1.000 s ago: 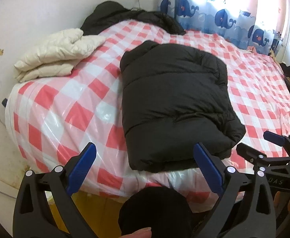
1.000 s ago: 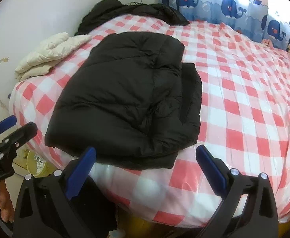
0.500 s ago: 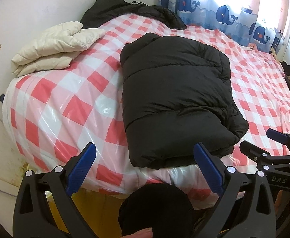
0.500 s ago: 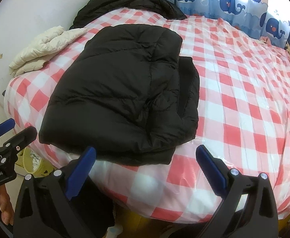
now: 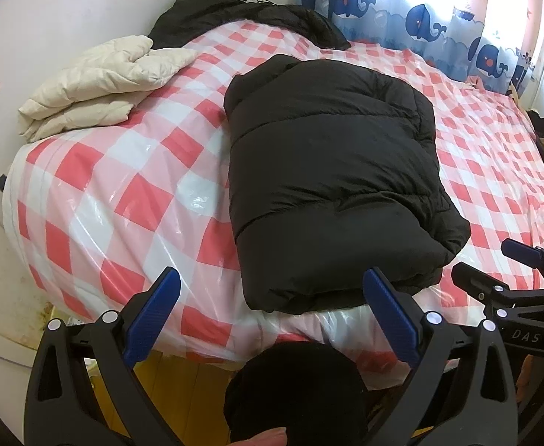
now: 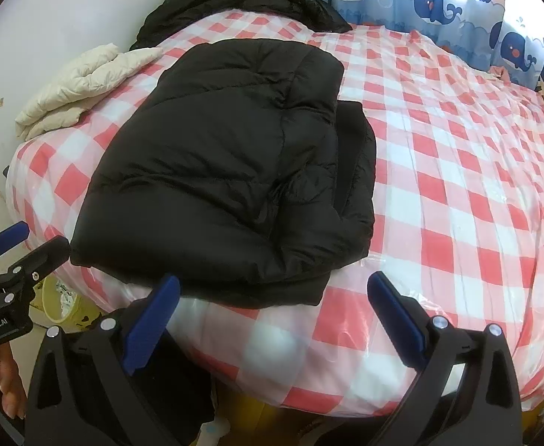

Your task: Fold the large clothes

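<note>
A black puffer jacket (image 5: 331, 178) lies folded lengthwise on the red-and-white checked bed (image 5: 115, 193), its near end at the bed's front edge. It also shows in the right wrist view (image 6: 227, 163), with a folded layer sticking out on its right side. My left gripper (image 5: 272, 297) is open and empty, just short of the jacket's near end. My right gripper (image 6: 272, 297) is open and empty, in front of the jacket's near right corner. Each gripper shows at the edge of the other's view.
A folded cream puffer jacket (image 5: 97, 81) lies at the bed's left side by the wall. Another black garment (image 5: 242, 11) is heaped at the far end under whale-print curtains (image 5: 420, 18). A yellow bin (image 6: 63, 297) stands on the floor beside the bed.
Both grippers have moved a little closer to the bed and the jacket. The jacket has not moved, and both grippers stay open.
</note>
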`<state>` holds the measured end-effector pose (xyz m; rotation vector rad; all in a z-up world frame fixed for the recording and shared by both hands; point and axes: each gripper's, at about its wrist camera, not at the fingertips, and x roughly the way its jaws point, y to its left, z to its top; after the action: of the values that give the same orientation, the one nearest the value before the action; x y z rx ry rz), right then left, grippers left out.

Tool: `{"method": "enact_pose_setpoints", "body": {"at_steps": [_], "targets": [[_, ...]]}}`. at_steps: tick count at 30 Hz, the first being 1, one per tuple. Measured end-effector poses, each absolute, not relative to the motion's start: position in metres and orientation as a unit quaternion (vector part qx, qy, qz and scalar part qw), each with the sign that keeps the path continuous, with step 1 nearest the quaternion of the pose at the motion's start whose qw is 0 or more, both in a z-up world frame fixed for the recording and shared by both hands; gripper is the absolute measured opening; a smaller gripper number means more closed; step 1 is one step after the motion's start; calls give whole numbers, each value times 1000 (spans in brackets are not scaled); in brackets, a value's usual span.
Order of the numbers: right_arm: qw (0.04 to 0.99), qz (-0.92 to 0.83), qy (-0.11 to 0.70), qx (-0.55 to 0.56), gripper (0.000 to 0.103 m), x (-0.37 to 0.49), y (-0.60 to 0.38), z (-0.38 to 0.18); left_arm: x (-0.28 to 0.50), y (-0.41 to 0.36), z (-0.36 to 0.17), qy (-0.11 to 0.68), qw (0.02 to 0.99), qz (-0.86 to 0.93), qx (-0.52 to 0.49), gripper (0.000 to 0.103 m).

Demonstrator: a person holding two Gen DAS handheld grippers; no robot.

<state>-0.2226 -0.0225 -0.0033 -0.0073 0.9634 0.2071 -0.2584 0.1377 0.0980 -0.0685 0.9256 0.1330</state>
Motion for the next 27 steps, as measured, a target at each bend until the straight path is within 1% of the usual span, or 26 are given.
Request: {"method": "enact_pose_setpoints", "body": {"at_steps": [27], "targets": [[873, 98, 477, -13, 97, -220, -20, -9, -249, 147, 90, 465, 882, 58, -40, 95]]}}
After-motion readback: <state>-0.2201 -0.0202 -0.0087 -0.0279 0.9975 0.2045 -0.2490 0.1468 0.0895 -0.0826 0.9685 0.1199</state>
